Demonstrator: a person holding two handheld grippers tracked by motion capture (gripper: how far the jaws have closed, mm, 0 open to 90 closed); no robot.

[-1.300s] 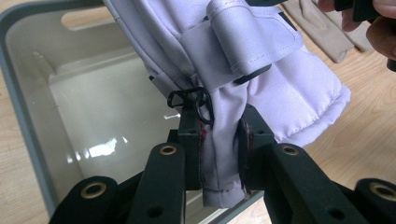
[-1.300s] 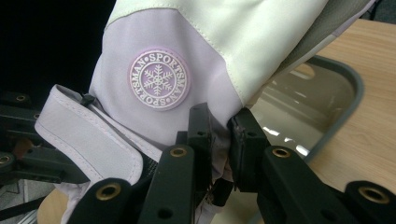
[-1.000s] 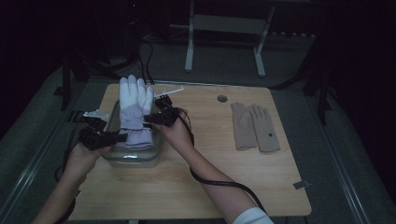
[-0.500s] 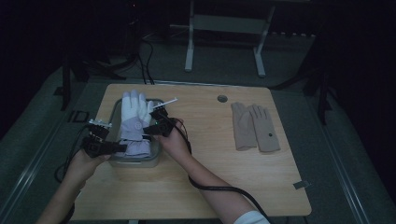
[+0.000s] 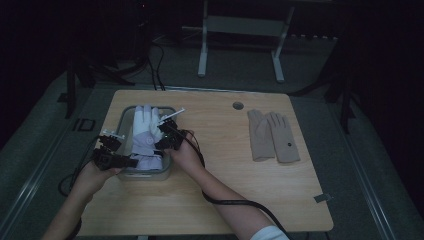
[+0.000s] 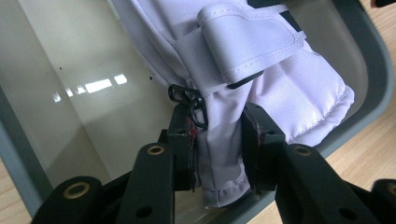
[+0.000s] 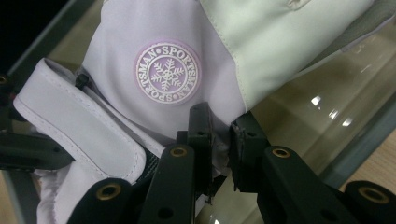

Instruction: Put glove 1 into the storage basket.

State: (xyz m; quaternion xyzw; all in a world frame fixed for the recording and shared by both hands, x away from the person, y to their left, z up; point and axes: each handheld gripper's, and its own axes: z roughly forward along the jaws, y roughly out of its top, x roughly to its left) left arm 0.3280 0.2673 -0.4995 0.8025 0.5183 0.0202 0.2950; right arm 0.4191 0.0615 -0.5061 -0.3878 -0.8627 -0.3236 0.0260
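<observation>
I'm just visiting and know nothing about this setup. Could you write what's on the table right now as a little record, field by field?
Surface: wooden table
Container: clear bin on the table's left side
In the bin: white ski glove with a snowflake badge
Left gripper: shut on the glove's cuff
Right gripper: shut on the glove's edge near the badge
Elsewhere: beige gloves, lying flat side by side on the right, untouched
</observation>
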